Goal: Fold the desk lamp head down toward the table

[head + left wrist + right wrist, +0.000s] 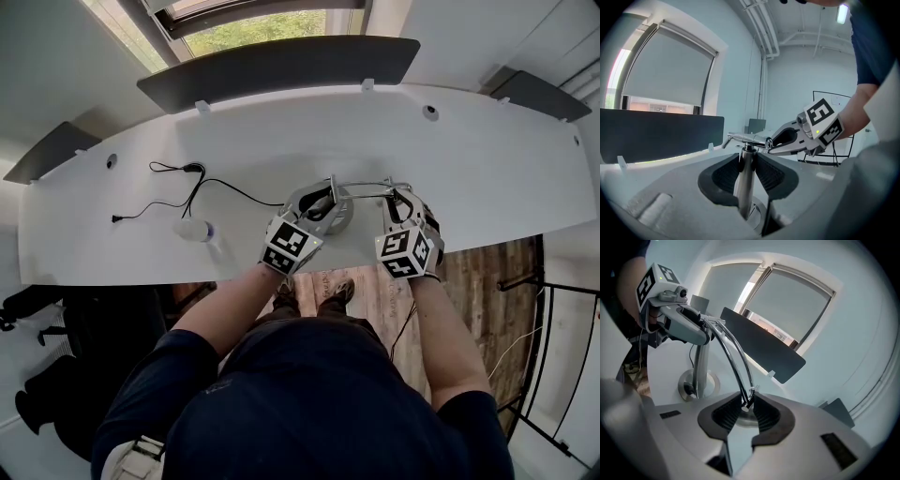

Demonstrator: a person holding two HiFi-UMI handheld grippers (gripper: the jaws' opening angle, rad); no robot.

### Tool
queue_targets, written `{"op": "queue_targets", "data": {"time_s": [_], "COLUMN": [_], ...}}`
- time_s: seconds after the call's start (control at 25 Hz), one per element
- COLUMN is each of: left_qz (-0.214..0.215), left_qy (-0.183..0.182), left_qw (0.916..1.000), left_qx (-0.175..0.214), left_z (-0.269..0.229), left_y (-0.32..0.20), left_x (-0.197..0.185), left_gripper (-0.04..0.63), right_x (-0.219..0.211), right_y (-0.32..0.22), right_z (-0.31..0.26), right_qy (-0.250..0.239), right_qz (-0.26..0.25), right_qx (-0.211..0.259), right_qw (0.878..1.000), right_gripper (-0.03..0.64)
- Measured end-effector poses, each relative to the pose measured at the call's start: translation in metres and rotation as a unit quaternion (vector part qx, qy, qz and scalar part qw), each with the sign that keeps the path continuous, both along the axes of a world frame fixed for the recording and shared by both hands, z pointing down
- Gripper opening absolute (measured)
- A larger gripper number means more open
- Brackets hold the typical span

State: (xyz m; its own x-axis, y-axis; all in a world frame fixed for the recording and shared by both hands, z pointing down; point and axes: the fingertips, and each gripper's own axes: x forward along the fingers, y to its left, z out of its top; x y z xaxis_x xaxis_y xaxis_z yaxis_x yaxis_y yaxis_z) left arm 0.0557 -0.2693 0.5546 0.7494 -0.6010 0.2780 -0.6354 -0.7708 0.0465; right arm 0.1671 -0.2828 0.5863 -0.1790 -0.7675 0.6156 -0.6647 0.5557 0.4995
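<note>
Left gripper [747, 164] fingers [725, 176] pinch the stiff post [745, 192]; right gripper [746, 406], at 3 o'clock, pinches the likely slippery lamp arm [734, 369] tip.

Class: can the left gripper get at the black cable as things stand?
Probably not yet: the table toward the black cable lies unobstructed, but the left gripper has its fingers clamped on the lamp post.
</note>
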Motion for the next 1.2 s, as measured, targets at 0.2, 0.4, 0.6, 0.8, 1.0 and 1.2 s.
{"op": "queue_targets", "data": {"time_s": [0.2, 0.4, 0.6, 0.8, 1.0, 1.2], "left_qz": [-0.007, -0.013, -0.014, -0.017, -0.017, -0.004], "left_qy": [0.012, -0.001, -0.002, -0.003, -0.008, -0.041], "left_qw": [0.9999, 0.9999, 0.9999, 0.9998, 0.9998, 0.9992], "left_qx": [0.003, -0.006, -0.004, -0.006, -0.004, 0.003], "left_z": [-0.003, 0.007, 0.003, 0.002, 0.001, 0.001], "left_y": [-0.001, 0.0, -0.001, -0.001, -0.002, 0.002], "left_x": [0.0, -0.002, -0.001, -0.001, 0.0, -0.004], "left_gripper": [0.107, 0.107, 0.107, 0.108, 0.107, 0.109], "right_x": [-0.01, -0.016, -0.024, -0.029, -0.03, -0.029], "right_y": [0.001, 0.002, 0.004, 0.003, 0.003, 0.005], "right_z": [0.018, 0.029, 0.04, 0.045, 0.046, 0.045], "right_qy": [-0.05, -0.09, -0.119, -0.132, -0.133, -0.1], "right_qz": [0.021, 0.035, 0.046, 0.056, 0.054, 0.032], "right_qx": [-0.025, -0.032, -0.045, -0.044, -0.043, -0.036], "right_qw": [0.998, 0.995, 0.991, 0.989, 0.989, 0.994], "right_gripper": [0.083, 0.082, 0.074, 0.071, 0.072, 0.087]}}
